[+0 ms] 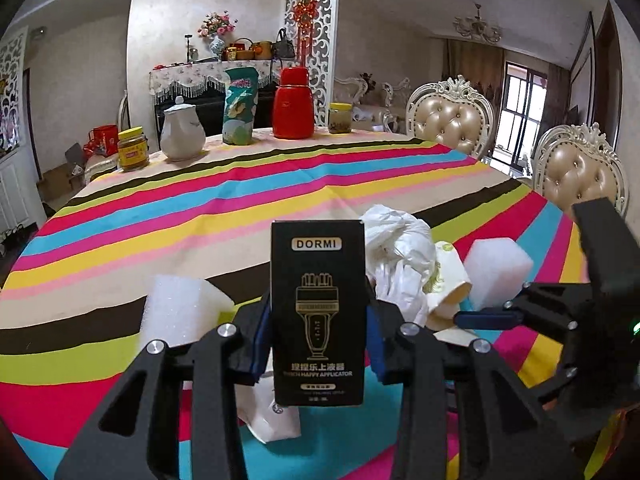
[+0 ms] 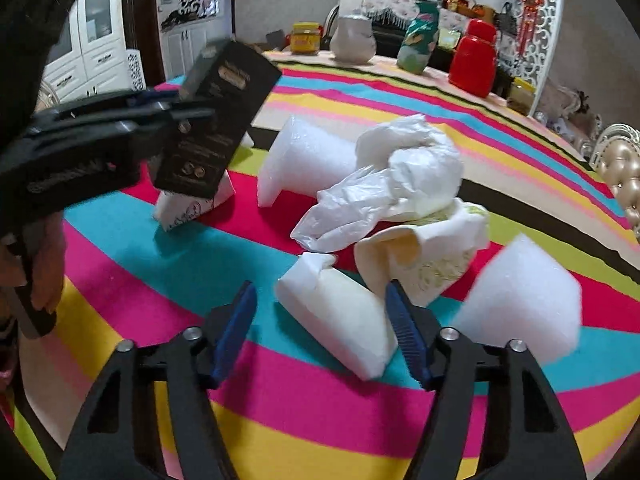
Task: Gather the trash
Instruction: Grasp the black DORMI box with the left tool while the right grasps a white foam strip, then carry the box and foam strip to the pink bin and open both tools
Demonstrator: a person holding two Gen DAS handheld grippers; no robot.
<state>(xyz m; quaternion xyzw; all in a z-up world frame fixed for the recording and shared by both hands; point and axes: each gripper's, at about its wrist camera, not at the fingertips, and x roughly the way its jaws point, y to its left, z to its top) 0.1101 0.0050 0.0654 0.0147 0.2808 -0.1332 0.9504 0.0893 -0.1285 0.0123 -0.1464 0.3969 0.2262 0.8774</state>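
Observation:
My left gripper (image 1: 318,334) is shut on a black DORMI box (image 1: 318,312) and holds it upright above the striped table; it also shows in the right wrist view (image 2: 218,120). My right gripper (image 2: 320,328) is open, its blue pads on either side of a white foam piece (image 2: 340,320) lying on the cloth. A crumpled white plastic bag (image 2: 400,176), a crushed paper cup (image 2: 432,256), a foam block at right (image 2: 524,300), a foam block behind (image 2: 300,160) and a small white carton (image 2: 188,208) lie around it. The right gripper shows at the right of the left wrist view (image 1: 486,319).
The round table has a striped cloth (image 1: 200,208). At its far side stand a yellow-lidded jar (image 1: 133,149), a white teapot (image 1: 182,130), a green bag (image 1: 239,106), a red flask (image 1: 293,106) and a small jar (image 1: 340,118). Padded chairs (image 1: 450,118) stand at right.

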